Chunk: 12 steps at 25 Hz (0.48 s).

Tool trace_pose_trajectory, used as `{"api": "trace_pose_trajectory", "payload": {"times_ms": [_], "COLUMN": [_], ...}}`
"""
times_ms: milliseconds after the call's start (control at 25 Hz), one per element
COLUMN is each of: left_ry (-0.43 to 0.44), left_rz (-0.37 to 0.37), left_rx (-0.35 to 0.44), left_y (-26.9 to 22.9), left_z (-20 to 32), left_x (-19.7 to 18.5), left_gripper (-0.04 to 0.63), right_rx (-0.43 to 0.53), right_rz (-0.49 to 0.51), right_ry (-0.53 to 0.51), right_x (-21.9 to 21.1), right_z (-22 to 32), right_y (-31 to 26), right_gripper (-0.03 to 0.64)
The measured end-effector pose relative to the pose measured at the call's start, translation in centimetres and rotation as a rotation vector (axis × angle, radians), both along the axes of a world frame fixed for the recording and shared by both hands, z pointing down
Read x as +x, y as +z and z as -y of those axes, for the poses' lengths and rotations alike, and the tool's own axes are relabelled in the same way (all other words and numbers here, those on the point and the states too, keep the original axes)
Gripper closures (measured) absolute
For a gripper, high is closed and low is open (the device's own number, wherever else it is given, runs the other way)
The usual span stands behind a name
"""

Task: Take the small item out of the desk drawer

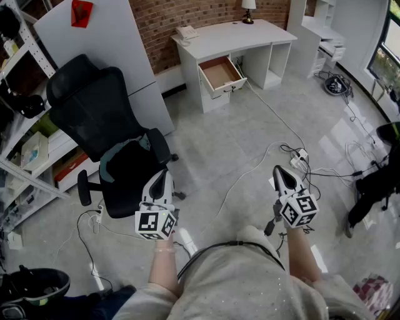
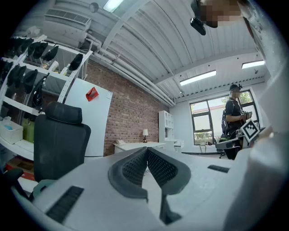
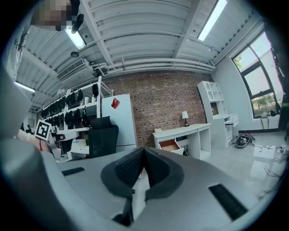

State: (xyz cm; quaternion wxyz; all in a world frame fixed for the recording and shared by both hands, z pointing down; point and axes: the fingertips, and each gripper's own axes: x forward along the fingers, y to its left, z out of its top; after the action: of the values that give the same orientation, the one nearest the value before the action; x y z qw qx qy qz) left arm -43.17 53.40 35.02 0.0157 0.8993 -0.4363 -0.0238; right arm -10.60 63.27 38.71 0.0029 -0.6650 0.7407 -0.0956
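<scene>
- Head view, step in hand: approach only, no reach begun. Desk (image 1: 240, 32) far across the floor against the brick wall (image 1: 187, 19), drawer (image 1: 220, 74) standing pulled out from its left pedestal. Small item presumably inside; too distant to make out.
- Head view, tools: left hand-held gripper (image 1: 161, 176) and right hand-held gripper (image 1: 279, 170) held low before the body, both well apart from the desk.
- Head view, room: open floor straight ahead; office chair (image 1: 103, 125) close on the left; cables (image 1: 262, 159) and power strip (image 1: 299, 156) trailing on the right. Next move, as judged: a walk forward between chair and cables, then one pair of jaws opened over the drawer.
- Left gripper view: left hand-held gripper (image 2: 146, 155) closed tip to tip, nothing between; chair (image 2: 58, 140) near, desk (image 2: 135, 145) beyond.
- Right gripper view: right hand-held gripper (image 3: 143, 155) closed, empty; aimed towards the desk (image 3: 185, 131) and drawer (image 3: 170, 145).
</scene>
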Motion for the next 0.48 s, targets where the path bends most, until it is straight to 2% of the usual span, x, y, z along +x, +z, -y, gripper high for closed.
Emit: {"api": "trace_pose_trajectory", "payload": {"times_ms": [320,480], "left_ry": [0.014,0.023], "left_rz": [-0.003,0.002], "left_rx": [-0.029,-0.056], "left_y": [1.1,1.8], "left_z": [1.2,2.4], "left_x": [0.1,1.4], "left_gripper": [0.589,0.589], "right_rx": [-0.007,-0.028], "right_rz": [0.003,-0.008], "right_ry": [0.022,0.024], "right_x": [0.4,1.4], "right_z": [1.0,1.5], "right_y": [0.1,0.4], "right_gripper": [0.612,0.612]}}
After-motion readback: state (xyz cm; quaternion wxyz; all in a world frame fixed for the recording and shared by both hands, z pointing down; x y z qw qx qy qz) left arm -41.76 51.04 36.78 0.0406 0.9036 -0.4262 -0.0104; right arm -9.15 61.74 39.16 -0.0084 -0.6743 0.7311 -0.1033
